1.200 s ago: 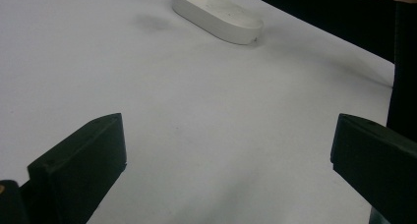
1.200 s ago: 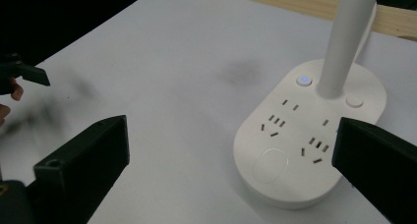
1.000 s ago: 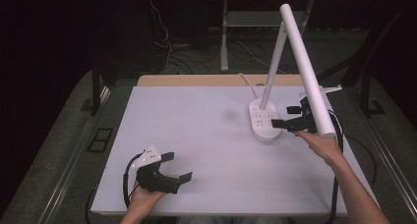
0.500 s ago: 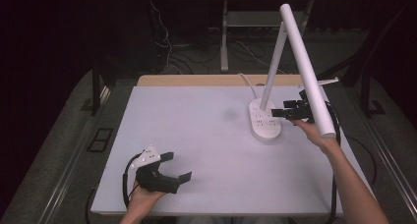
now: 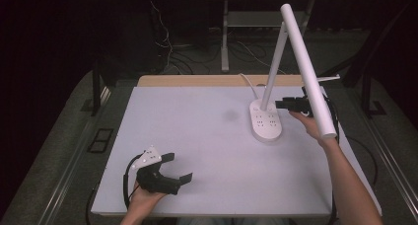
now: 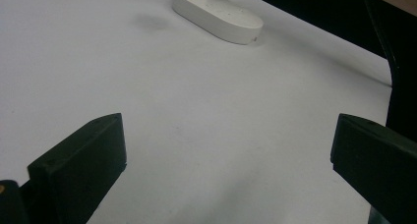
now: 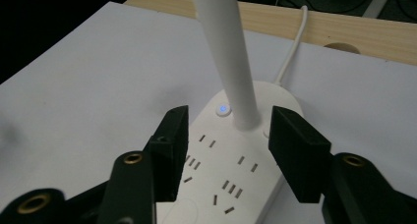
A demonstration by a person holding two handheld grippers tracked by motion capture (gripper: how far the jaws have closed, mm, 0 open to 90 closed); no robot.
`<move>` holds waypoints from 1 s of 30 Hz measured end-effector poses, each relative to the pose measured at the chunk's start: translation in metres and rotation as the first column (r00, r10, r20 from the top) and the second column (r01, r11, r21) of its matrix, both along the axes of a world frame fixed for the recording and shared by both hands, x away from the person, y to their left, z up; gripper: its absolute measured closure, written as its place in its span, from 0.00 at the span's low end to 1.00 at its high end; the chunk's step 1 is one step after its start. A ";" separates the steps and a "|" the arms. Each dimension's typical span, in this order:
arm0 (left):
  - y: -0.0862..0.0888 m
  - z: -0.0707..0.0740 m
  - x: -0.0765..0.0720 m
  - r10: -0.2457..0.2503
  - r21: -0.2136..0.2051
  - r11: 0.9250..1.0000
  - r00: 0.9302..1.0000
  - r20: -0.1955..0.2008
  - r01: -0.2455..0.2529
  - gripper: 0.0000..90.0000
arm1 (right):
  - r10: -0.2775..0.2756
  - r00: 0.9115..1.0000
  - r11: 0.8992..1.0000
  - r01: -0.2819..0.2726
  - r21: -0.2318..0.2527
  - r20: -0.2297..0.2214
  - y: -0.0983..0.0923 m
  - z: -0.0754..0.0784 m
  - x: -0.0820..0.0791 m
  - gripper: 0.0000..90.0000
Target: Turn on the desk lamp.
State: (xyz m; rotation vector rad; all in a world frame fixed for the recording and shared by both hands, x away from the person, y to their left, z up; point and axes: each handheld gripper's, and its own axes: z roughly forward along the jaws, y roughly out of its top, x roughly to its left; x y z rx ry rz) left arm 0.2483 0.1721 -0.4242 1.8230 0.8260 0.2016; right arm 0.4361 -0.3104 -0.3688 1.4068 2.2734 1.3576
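While the left gripper (image 5: 170, 170) rests low at the lower left of the high view, jaws spread wide over bare table (image 5: 197, 136) with nothing between them, the right gripper (image 5: 283, 104) sits right of centre, just beside the lamp (image 5: 266, 121). Its jaws have just been closing and now stand half narrowed. In the right gripper view they flank the lamp's white stem (image 7: 231, 62) above the base (image 7: 231, 180), one on each side, not touching it. A small blue light (image 7: 223, 108) glows on the base left of the stem. The lamp's cord (image 7: 292, 42) runs toward the upper right over the wooden edge (image 7: 344, 32). In the left gripper view, the base lies at the top centre.
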 end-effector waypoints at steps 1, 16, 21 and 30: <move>0.000 0.000 0.000 0.000 -0.002 1.000 1.000 0.001 0.000 0.00 | -0.002 1.000 1.000 0.002 0.003 -0.002 0.000 -0.001 0.002 0.59; 0.000 0.000 0.000 -0.005 0.002 1.000 1.000 -0.002 0.005 0.00 | -0.043 0.999 0.999 0.043 0.016 -0.013 0.000 -0.017 0.023 0.75; -0.001 0.000 0.000 -0.004 0.000 1.000 1.000 -0.002 0.004 0.00 | -0.046 0.999 0.999 0.046 0.014 -0.025 0.004 -0.023 0.028 0.83; -0.002 0.000 0.000 -0.012 0.008 1.000 1.000 -0.003 0.012 0.00 | -0.053 0.998 0.999 0.053 -0.001 -0.028 0.005 -0.032 0.034 0.95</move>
